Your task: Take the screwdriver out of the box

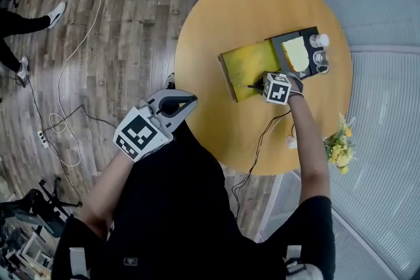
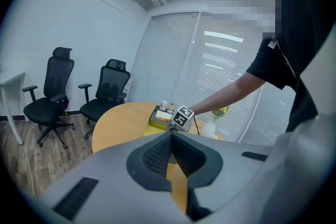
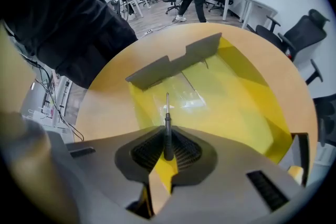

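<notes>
The open box lies on the round wooden table, its yellow lid folded out flat toward me. My right gripper hovers over the lid's near edge, shut on the dark screwdriver. In the right gripper view the screwdriver sticks straight out from between the jaws of the right gripper, its thin tip above the yellow lid. My left gripper is held close to my body at the table's near-left edge. Nothing is in the left gripper, whose jaws are shut.
The box holds a yellow pad and small white bottles. A bunch of yellow flowers stands at the table's right rim. Cables trail over the wood floor at left. Two black office chairs stand beyond the table.
</notes>
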A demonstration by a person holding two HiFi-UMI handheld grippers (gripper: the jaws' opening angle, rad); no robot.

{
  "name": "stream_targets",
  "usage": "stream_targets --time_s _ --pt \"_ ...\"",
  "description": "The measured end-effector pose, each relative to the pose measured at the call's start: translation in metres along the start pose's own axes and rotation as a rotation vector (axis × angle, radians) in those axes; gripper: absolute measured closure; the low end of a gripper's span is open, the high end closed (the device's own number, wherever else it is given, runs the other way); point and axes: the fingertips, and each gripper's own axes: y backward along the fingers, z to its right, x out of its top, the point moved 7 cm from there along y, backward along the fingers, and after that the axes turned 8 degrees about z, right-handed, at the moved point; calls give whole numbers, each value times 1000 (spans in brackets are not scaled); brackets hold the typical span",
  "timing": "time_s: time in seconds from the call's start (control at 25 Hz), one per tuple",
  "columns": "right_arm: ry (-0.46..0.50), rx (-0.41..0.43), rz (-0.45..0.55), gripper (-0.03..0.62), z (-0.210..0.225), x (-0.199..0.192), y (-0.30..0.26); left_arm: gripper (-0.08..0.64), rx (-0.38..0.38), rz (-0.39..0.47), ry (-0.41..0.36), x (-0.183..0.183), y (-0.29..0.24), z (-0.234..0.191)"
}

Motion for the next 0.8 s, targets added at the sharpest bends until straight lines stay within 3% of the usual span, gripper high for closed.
stream_targets --time_s 0.2,0.36,0.48,0.68,0.8 --pt "6 85 -38 571 8 1 -9 554 5 6 3 -1 -3 -5" --pt "15 105 -55 506 17 2 -15 554 6 10 5 1 -5 -9" --pt "-4 129 -75 497 18 3 -18 554 6 11 8 1 -7 -11" --pt "42 129 -109 500 15 9 -18 554 3 4 15 -3 -10 -13" --pt "62 71 -101 531 12 5 -19 554 0 9 17 -2 -13 -13"
